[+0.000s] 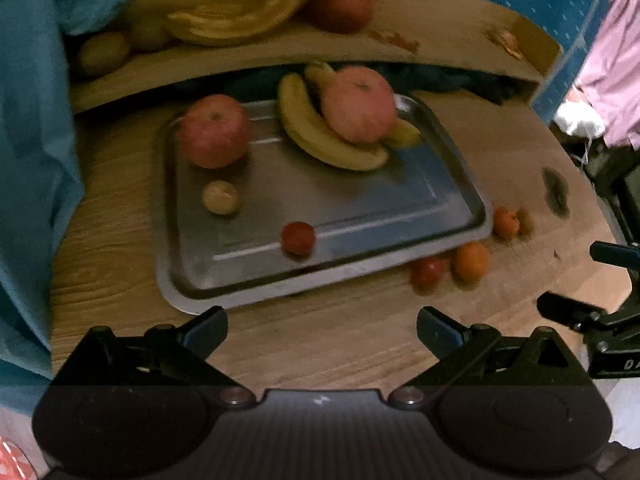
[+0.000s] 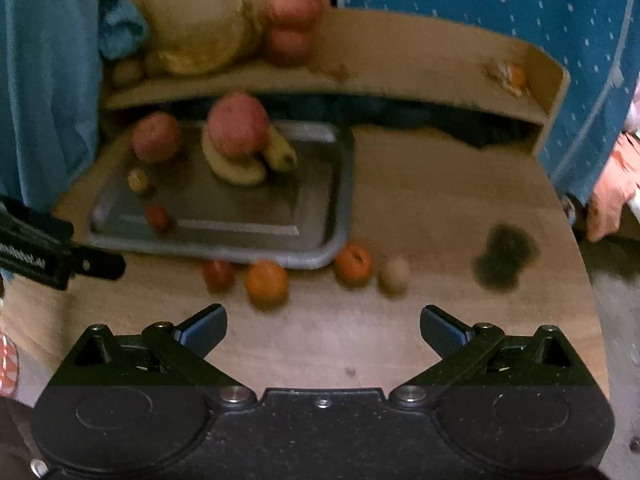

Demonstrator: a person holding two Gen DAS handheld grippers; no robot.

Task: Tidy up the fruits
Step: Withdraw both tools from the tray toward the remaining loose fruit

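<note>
Both claws, left (image 1: 322, 326) & right (image 2: 323, 326), gape empty over the bench (image 2: 420, 208) w/ four small fruits, e.g. the orange one (image 2: 266, 283), loose beside the tray (image 2: 340, 216): prob. light, round, roll-prone, bruisable, so pinch gently across the widest part.

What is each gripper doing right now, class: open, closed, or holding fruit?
Left gripper: open, holding nothing.
Right gripper: open, holding nothing.
</note>
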